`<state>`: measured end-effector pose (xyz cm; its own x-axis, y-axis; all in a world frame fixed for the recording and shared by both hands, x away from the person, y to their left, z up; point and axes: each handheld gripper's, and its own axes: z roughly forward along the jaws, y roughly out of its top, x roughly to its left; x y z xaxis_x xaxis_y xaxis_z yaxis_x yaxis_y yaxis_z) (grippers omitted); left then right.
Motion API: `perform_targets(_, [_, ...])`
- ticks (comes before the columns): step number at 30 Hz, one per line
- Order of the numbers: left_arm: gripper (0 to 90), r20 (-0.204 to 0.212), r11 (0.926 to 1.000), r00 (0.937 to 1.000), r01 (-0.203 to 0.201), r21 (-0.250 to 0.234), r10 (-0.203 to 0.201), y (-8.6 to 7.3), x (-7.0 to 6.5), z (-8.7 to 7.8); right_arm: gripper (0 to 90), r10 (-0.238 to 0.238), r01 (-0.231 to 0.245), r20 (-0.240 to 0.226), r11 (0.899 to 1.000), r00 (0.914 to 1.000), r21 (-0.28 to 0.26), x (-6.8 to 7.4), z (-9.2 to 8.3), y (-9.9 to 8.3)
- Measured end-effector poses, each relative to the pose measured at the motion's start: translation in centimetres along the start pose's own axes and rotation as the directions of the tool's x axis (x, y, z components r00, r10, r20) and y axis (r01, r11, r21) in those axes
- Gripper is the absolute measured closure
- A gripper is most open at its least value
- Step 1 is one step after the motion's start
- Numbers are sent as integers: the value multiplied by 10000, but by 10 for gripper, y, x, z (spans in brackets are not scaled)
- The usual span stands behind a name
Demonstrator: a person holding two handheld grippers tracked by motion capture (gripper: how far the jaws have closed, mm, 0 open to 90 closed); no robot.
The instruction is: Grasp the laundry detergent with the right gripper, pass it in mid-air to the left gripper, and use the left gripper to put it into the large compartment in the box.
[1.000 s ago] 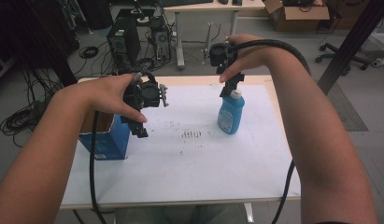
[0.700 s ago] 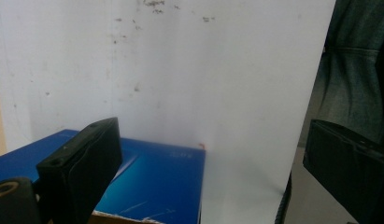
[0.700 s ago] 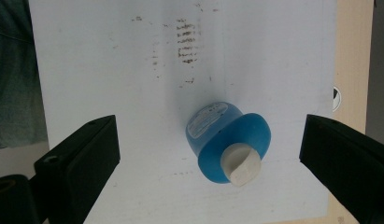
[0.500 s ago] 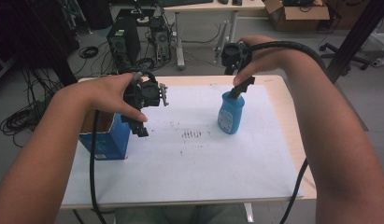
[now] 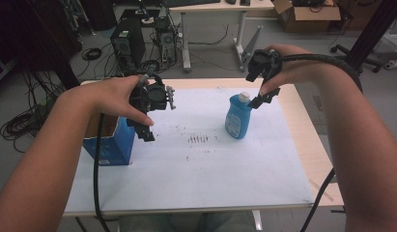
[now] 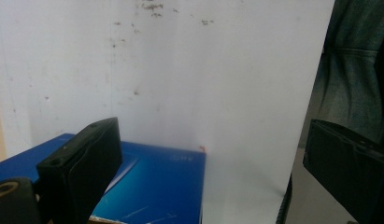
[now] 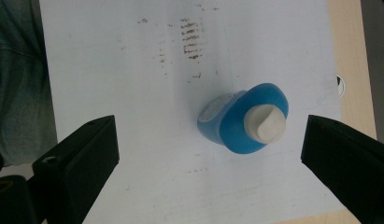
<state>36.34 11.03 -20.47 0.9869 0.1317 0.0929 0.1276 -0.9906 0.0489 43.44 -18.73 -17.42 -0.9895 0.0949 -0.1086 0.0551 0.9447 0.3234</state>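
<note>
Above the blue bottle [image 5: 238, 117], right gripper [image 5: 262, 98] hovers released; left gripper [image 5: 147, 133] released

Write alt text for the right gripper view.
Looking straight down, the right claw hangs open above an upright blue bottle with a white cap, its two black jaws wide apart on either side. The bottle stands on a white sheet marked with dark smudges.

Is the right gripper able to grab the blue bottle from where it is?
Probably yes. The right gripper hangs open above the blue bottle, whose white cap sits between its fingers in the right gripper view, with nothing in between.
</note>
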Motion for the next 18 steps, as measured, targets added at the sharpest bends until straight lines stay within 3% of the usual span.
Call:
perform_targets(9, [51, -4, 10000, 10000, 36, -19, -36, 0, -1, -1, 42, 610, -599, 88, 9936, 9981, -961, 5, 3, -35])
perform_targets(18, [50, -100, 9998, 9999, 97, 165, -96, -1, 0, 0, 42, 1017, -1003, 28, 9844, 9948, -1449, 9, 13, -58])
